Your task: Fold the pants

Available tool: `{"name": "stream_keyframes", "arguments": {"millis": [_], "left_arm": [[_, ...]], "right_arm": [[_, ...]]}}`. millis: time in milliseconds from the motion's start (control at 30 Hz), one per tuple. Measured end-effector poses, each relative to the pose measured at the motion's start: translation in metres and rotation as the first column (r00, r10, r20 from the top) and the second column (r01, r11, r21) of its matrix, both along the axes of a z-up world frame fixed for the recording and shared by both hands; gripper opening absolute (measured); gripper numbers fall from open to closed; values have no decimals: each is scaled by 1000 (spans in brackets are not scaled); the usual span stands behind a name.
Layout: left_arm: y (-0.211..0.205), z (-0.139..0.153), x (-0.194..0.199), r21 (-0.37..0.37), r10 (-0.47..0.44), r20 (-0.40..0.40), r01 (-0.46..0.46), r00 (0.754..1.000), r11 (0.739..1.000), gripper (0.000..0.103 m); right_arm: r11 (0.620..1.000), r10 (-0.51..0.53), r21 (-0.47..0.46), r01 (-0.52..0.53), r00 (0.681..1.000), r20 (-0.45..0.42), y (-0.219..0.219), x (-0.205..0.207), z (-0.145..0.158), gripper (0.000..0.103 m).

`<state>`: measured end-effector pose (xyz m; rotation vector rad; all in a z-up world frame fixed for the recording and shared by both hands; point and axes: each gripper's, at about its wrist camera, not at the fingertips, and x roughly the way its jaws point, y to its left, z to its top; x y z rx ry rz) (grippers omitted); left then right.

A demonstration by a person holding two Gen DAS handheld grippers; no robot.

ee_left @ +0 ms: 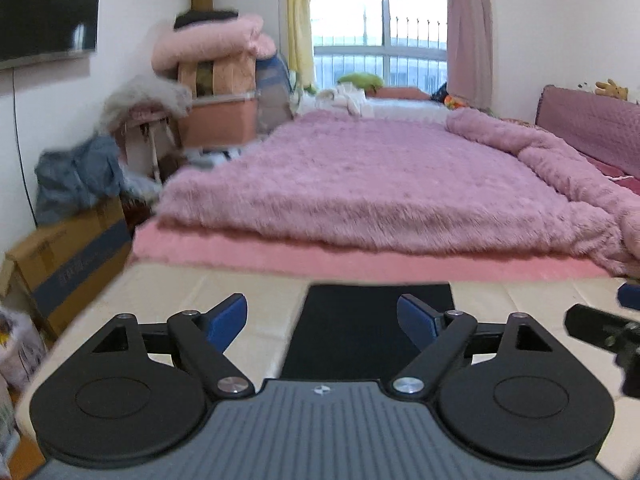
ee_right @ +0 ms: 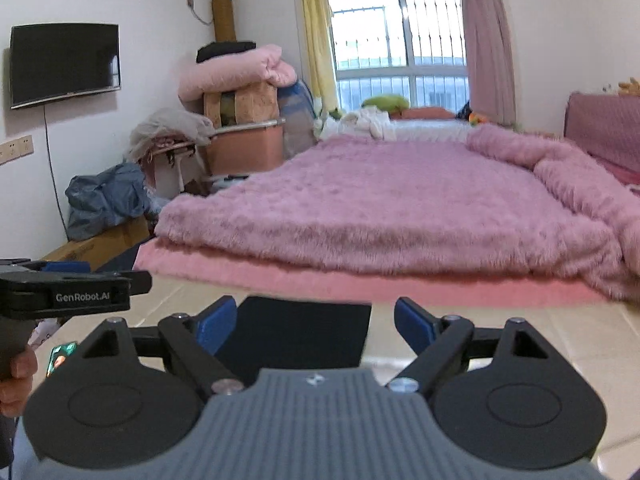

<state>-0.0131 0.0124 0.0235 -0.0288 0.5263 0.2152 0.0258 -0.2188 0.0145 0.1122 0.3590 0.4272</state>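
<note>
Dark folded pants (ee_left: pixel 372 328) lie flat on a cream board (ee_left: pixel 160 292) at the foot of the bed; they also show in the right wrist view (ee_right: pixel 300 332). My left gripper (ee_left: pixel 322 316) is open and empty, held above the near part of the pants. My right gripper (ee_right: pixel 314 320) is open and empty, also above the pants. The right gripper's edge shows in the left wrist view (ee_left: pixel 604 332); the left gripper shows in the right wrist view (ee_right: pixel 64 292), held by a hand.
A pink furry blanket (ee_left: pixel 380 176) covers the bed beyond the board. Cardboard boxes (ee_left: pixel 68 260) with grey clothes stand at the left, with a stool and stacked bedding (ee_right: pixel 236 76) behind. A TV (ee_right: pixel 64 64) hangs on the left wall.
</note>
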Motion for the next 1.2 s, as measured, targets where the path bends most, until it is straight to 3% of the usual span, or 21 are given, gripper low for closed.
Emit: {"name": "stream_keyframes", "arguments": {"millis": [100, 500, 900, 1200], "left_arm": [[0, -8, -6, -55, -4, -48, 2, 999, 998, 99], [-2, -48, -2, -41, 15, -153, -22, 988, 999, 99], [-9, -59, 4, -10, 9, -194, -11, 981, 1000, 99], [-10, -57, 5, 5, 2, -195, -1, 981, 1000, 99]], "right_arm": [[1000, -5, -2, 5, 1000, -12, -2, -10, -10, 82], [988, 7, -147, -36, 982, -191, 27, 5, -52, 82], [988, 1, -152, -42, 966, -257, 33, 23, -67, 82], [990, 9, -133, -45, 966, -260, 31, 23, -65, 82]]}}
